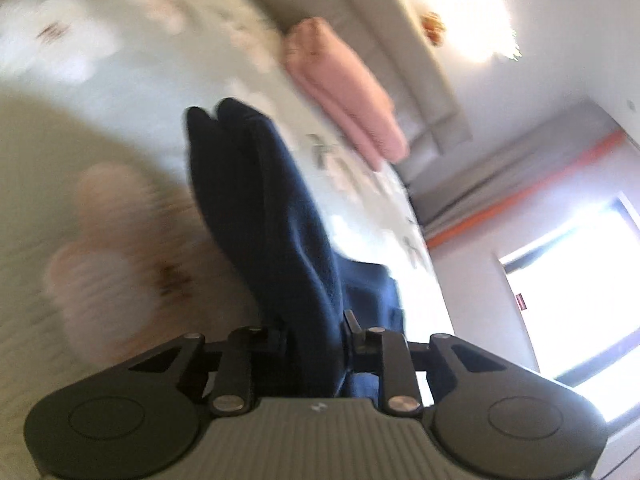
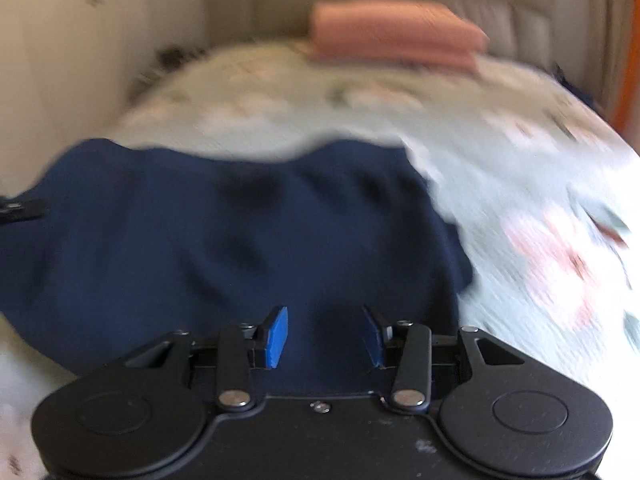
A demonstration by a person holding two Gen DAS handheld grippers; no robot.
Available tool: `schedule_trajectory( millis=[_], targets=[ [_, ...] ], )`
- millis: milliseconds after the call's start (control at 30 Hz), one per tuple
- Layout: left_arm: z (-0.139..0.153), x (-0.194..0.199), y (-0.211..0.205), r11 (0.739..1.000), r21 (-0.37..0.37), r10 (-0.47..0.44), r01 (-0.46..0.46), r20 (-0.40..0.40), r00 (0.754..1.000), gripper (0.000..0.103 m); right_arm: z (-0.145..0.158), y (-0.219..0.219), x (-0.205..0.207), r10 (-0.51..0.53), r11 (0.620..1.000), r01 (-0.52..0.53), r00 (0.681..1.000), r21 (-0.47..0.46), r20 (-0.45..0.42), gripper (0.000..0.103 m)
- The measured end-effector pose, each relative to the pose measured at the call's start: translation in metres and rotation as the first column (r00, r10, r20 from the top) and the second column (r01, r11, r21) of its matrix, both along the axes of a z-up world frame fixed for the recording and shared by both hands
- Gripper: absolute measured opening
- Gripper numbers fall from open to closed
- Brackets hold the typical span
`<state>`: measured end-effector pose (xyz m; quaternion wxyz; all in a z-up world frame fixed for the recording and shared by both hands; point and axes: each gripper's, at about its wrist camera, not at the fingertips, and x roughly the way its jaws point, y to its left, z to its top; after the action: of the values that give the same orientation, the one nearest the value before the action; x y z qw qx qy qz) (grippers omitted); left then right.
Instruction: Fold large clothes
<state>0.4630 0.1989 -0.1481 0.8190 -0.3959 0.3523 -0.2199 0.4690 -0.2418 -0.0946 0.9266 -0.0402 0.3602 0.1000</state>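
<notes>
Both cams motion-blurred, so detail is rough.

L claw [image 1: 316, 344]: I've got it clamped on the navy garment [image 1: 260, 208]. Fabric is bunched between the jaws, pads hidden by cloth. From the claw the garment runs fwd and up as a thick folded ridge, lifted off the bed [image 1: 120, 60]. More navy cloth hangs just right of the claw. L cam is rolled hard, horizon tilted.

R claw [image 2: 326, 336]: jaws apart, wide gap, nothing pinched. One blue pad [image 2: 277, 336] is clear on its left side; the other is edge-on. Claw sits low over the garment [image 2: 224, 232], navy cloth directly under and ahead of the fingers. Can't tell if the fingertips touch the fabric.

Garment in R cam: spread across the bed [image 2: 520, 184] ahead and left of the R claw, wrinkled, far edge wavy. Its right edge ends just right of the claw.

Far ahead of R claw: folded pink cloth [image 2: 396, 36] at the head of the bed, against a beige padded headboard [image 2: 500, 4]. Same pink cloth [image 1: 344, 84] in L cam, fwd-right of L claw, well apart from the navy piece.

Bedcover pale w/ pink floral print. Bright window [image 1: 572, 292] right of L claw.
</notes>
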Motion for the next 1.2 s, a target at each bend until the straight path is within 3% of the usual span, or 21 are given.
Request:
schedule_trajectory(
  millis=[100, 133, 267, 333, 433, 567, 633, 667, 767, 800, 833, 900, 967, 1000, 1100, 1200],
  targets=[
    [0.032, 0.006, -0.023, 0.999, 0.014, -0.035, 0.034, 0.052, 0.998, 0.026, -0.002, 0.025, 0.009, 0.081, 0.994, -0.079, 0.996, 0.079, -0.024, 0.03],
    [0.043, 0.009, -0.035, 0.999, 0.02, -0.047, 0.046, 0.069, 0.997, 0.026, -0.008, 0.033, 0.013, 0.113, 0.989, -0.107, 0.992, 0.106, -0.05, 0.014],
    [0.074, 0.032, -0.091, 0.992, 0.037, -0.121, 0.118, 0.095, 0.988, 0.026, -0.048, 0.039, 0.036, 0.158, 0.961, -0.096, 0.96, 0.259, -0.23, 0.009],
    [0.087, 0.043, -0.134, 0.978, 0.135, -0.175, 0.162, 0.092, 0.98, 0.026, -0.05, 0.019, 0.041, 0.143, 0.94, -0.043, 0.951, 0.34, -0.273, 0.009],
    [0.098, 0.053, -0.188, 0.957, 0.208, -0.224, 0.203, 0.08, 0.971, 0.026, -0.042, -0.027, 0.038, 0.099, 0.9, 0.039, 0.951, 0.435, -0.291, 0.01],
    [0.103, 0.065, -0.273, 0.905, 0.368, -0.226, 0.213, -0.007, 0.974, 0.026, -0.029, -0.11, 0.014, -0.039, 0.891, 0.166, 0.956, 0.422, -0.292, 0.014],
    [0.098, 0.066, -0.315, 0.873, 0.439, -0.232, 0.215, -0.015, 0.973, 0.026, -0.03, -0.147, 0.005, -0.11, 0.89, 0.234, 0.943, 0.392, -0.314, 0.015],
    [0.092, 0.068, -0.332, 0.869, 0.445, -0.232, 0.216, -0.019, 0.973, 0.026, -0.032, -0.165, 0.0, -0.142, 0.886, 0.268, 0.934, 0.379, -0.328, 0.015],
    [0.061, 0.081, -0.366, 0.905, 0.352, -0.237, 0.239, -0.048, 0.97, 0.027, -0.042, -0.205, -0.009, -0.211, 0.871, 0.343, 0.908, 0.353, -0.362, 0.015],
    [0.048, 0.085, -0.376, 0.905, 0.34, -0.248, 0.258, -0.073, 0.966, 0.031, -0.045, -0.21, -0.011, -0.23, 0.867, 0.362, 0.9, 0.342, -0.371, 0.015],
    [0.03, 0.091, -0.387, 0.901, 0.323, -0.269, 0.291, -0.11, 0.957, 0.041, -0.048, -0.22, -0.012, -0.25, 0.861, 0.383, 0.891, 0.335, -0.378, 0.017],
    [0.008, 0.089, -0.4, 0.877, 0.335, -0.314, 0.343, -0.14, 0.939, 0.043, -0.049, -0.231, -0.013, -0.269, 0.856, 0.401, 0.885, 0.328, -0.38, 0.017],
    [0.011, 0.075, -0.4, 0.856, 0.357, -0.371, 0.373, -0.076, 0.925, 0.049, -0.043, -0.239, -0.01, -0.287, 0.862, 0.403, 0.888, 0.308, -0.36, 0.017],
    [0.016, 0.069, -0.394, 0.855, 0.347, -0.395, 0.386, -0.046, 0.918, 0.057, -0.04, -0.242, -0.008, -0.288, 0.867, 0.396, 0.893, 0.301, -0.345, 0.017],
    [0.035, 0.047, -0.365, 0.896, 0.251, -0.387, 0.366, 0.037, 0.922, 0.076, -0.026, -0.232, 0.003, -0.281, 0.894, 0.357, 0.918, 0.271, -0.281, 0.017],
    [0.04, 0.035, -0.35, 0.918, 0.133, -0.383, 0.374, 0.056, 0.922, 0.078, 0.001, -0.209, 0.026, -0.253, 0.928, 0.293, 0.949, 0.229, -0.189, 0.018]
  ],
)
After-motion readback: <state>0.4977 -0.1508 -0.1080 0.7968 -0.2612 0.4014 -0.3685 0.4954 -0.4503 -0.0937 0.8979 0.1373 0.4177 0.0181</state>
